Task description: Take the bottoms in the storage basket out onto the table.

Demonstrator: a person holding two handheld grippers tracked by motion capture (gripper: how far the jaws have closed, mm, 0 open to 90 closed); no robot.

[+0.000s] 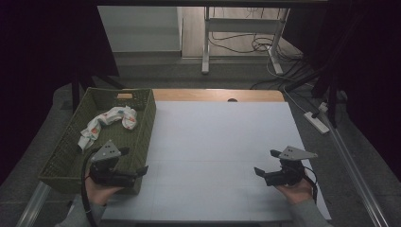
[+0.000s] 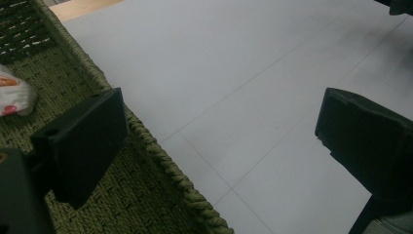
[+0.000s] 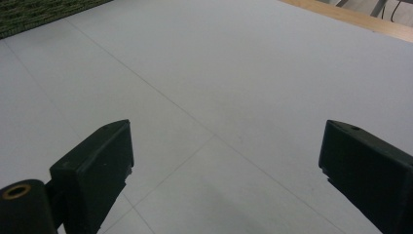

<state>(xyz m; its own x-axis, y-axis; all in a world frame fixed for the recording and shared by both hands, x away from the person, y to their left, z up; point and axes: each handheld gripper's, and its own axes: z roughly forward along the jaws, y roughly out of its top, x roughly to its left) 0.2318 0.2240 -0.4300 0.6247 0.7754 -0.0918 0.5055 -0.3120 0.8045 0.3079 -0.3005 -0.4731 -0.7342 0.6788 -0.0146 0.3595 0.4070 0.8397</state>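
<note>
Just one cloth (image 1: 108, 121), one basket (image 1: 144, 124) (green)

White table mat (image 1: 222, 142), floor cables (image 1: 246, 45)

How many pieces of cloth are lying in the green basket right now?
1. A white patterned cloth lies crumpled in the far half of the woven basket, ahead of the left gripper. The near wall may hide something low behind it.
</note>
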